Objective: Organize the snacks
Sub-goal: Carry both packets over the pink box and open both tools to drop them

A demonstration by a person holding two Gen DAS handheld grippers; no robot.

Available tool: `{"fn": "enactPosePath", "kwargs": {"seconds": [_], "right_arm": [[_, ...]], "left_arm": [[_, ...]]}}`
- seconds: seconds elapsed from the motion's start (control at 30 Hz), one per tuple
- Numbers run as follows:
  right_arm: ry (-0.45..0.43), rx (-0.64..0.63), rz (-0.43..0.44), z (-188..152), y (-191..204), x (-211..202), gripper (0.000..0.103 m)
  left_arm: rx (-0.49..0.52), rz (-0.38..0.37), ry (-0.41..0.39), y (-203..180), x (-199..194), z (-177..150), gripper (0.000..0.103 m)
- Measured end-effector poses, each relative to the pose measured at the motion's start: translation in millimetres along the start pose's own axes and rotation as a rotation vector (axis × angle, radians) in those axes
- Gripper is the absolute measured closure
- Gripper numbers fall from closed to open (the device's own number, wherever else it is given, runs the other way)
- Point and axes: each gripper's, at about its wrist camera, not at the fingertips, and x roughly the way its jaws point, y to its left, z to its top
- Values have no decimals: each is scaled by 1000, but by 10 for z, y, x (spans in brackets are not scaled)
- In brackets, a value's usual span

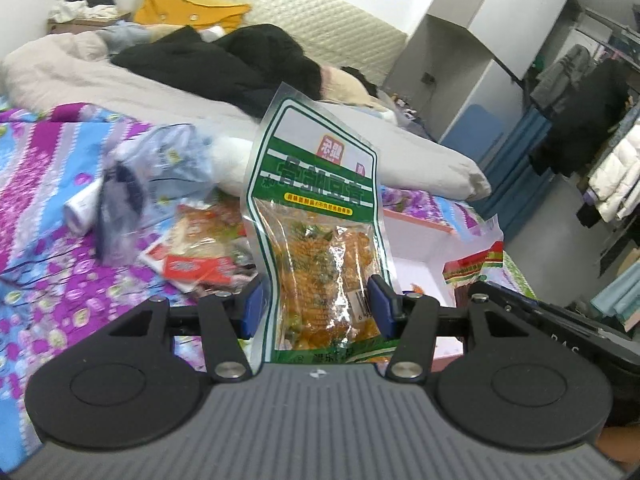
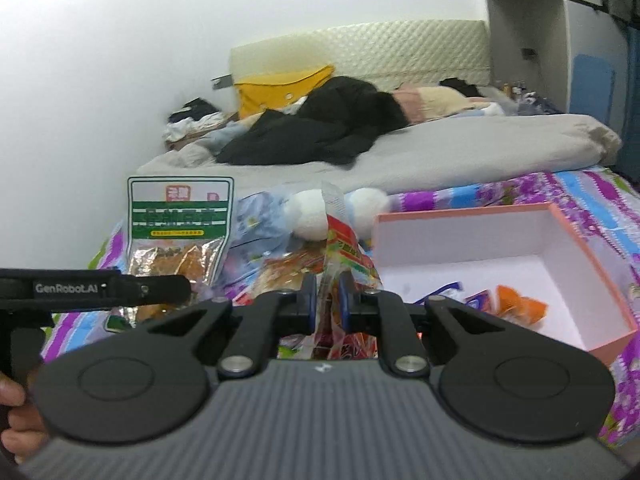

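My left gripper [image 1: 318,304] is shut on a green-and-clear snack packet [image 1: 316,200] with orange pieces inside, held upright above the bed; the packet also shows in the right wrist view [image 2: 178,224]. My right gripper [image 2: 327,300] is shut on a red-and-clear snack packet [image 2: 340,248], held edge-on just left of the pink box [image 2: 576,240]. The box is open with a white inside and holds a few small orange and blue packets [image 2: 516,304]. More loose snacks [image 1: 192,252] lie on the bedspread.
A crinkled clear plastic bag [image 1: 160,176] and a white tube [image 1: 82,204] lie left of the snacks. A white plush toy [image 2: 312,216] sits behind them. Grey duvet [image 2: 460,152], black clothing [image 2: 320,128] and a yellow pillow [image 2: 280,88] fill the bed's far half.
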Motion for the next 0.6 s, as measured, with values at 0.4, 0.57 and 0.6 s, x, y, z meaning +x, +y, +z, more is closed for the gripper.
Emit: {"fn": "enactPosePath", "kwargs": {"seconds": [0.4, 0.57, 0.6], "right_arm": [[72, 88, -164, 24, -979, 513, 88], [115, 97, -198, -34, -1299, 848, 88], [126, 100, -205, -54, -1362, 925, 88]], "left_arm": [[66, -83, 136, -644, 1273, 91, 44], [97, -98, 205, -839, 1900, 57, 44], [96, -97, 220, -852, 2023, 59, 44]]}}
